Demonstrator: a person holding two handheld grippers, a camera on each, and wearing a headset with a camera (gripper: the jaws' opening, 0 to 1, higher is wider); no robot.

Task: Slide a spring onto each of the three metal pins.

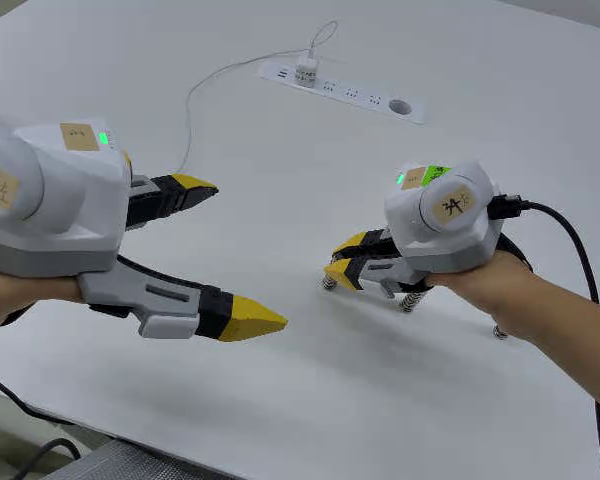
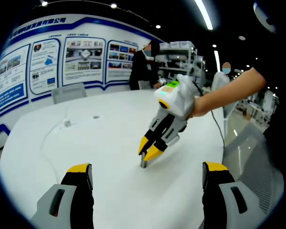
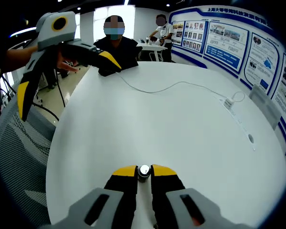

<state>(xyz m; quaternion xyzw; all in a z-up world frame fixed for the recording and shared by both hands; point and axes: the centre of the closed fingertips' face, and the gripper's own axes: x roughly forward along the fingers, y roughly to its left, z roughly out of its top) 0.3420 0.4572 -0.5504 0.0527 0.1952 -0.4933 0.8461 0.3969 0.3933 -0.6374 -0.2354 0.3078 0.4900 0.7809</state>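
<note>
Nearest, at 9 o'clock of the head view, the left gripper (image 1: 230, 252) is held above the white table (image 1: 280, 400). Its jaws are spread wide and nothing is gripped between them.

Further in, at 3 o'clock, the right gripper (image 1: 338, 265) is angled down to the table top, its yellow tips clenched on a short spring (image 1: 329, 283) whose foot rests on the surface. Whether a pin is already inside the coil cannot be told. In the left gripper view the spring is seen standing upright, its long axis vertical. In the right gripper view its round upper end is turned toward the camera, pinched between the two tips.

Just beside the gripper body, at 4 o'clock from it, a second spring (image 1: 412, 298) is seen, slightly tilted. A small metal piece (image 1: 500, 331), too small to name, lies further right, under the wrist.

The spring is judged light, smooth and apt to slip. It should be stiff enough across the wire, yet it is easily squashed or bowed along its length. It is best taken by its flanks near the upper end with a mild squeeze, so that the bore stays open and in line with a pin.

Farthest away, at 12 o'clock, a power strip (image 1: 345, 88) with a plugged charger (image 1: 306, 72) and a white cable (image 1: 205, 85) is laid on the table.
</note>
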